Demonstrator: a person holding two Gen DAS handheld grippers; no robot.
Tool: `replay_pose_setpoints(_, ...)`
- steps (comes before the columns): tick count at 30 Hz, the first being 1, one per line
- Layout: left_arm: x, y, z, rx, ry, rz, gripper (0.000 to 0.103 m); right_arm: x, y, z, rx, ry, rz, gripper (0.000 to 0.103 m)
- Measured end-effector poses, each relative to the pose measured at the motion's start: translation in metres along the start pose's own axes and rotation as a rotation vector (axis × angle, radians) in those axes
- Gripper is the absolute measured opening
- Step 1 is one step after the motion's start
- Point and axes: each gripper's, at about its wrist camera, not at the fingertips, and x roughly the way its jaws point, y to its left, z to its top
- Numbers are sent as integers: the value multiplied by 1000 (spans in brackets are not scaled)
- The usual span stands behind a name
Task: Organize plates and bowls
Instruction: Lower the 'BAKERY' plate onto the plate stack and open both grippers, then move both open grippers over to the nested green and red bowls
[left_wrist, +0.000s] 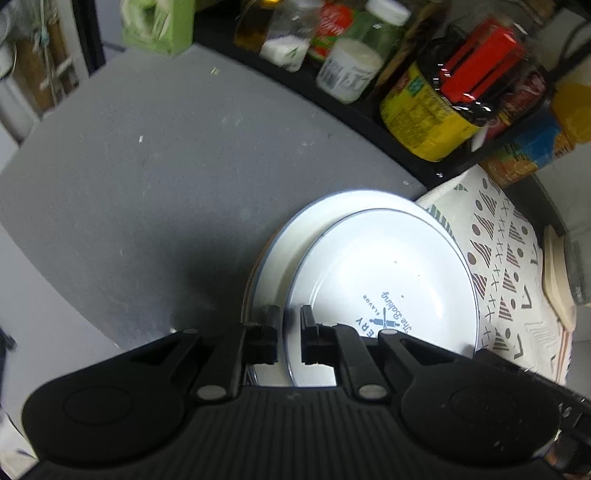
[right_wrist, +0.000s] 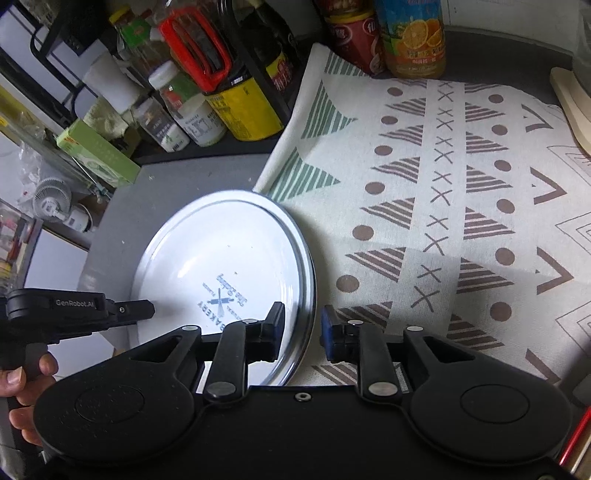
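Grey countertop (left_wrist: 147, 166) is seen at 9 to 11 o'clock in the left wrist view, bordered at 12 to 2 o'clock by a black rack (left_wrist: 332, 96) crowded with jars and bottles, among them a yellow-labelled jar (left_wrist: 428, 118) with a red handle. At 5 o'clock a white plate (left_wrist: 384, 280) printed with blue bakery lettering is seen stacked slightly off-centre on a larger white plate (left_wrist: 295, 240). The rim of the upper plate is straddled by the left gripper (left_wrist: 289, 332), its jaws only narrowly apart; whether the rim is actually pinched cannot be told. A patterned cloth (left_wrist: 509, 258) is spread at 3 o'clock, touching the plates.

In the right wrist view the left gripper is seen at 9 o'clock, held by a hand (right_wrist: 26, 384). The right gripper (right_wrist: 303, 328) is held with jaws apart on either side of the plates' rim at 6 o'clock, nothing being clamped
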Motion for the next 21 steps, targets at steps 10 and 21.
replay_pose_setpoints(10,-17,-22,-4,48,-22,9,42,-30,-10,-3,8,-61,0,64)
replay_pose_setpoints(21,-33,-64,-32,167,-70,62,74,-70,-32,-21,38,-150,-32,99)
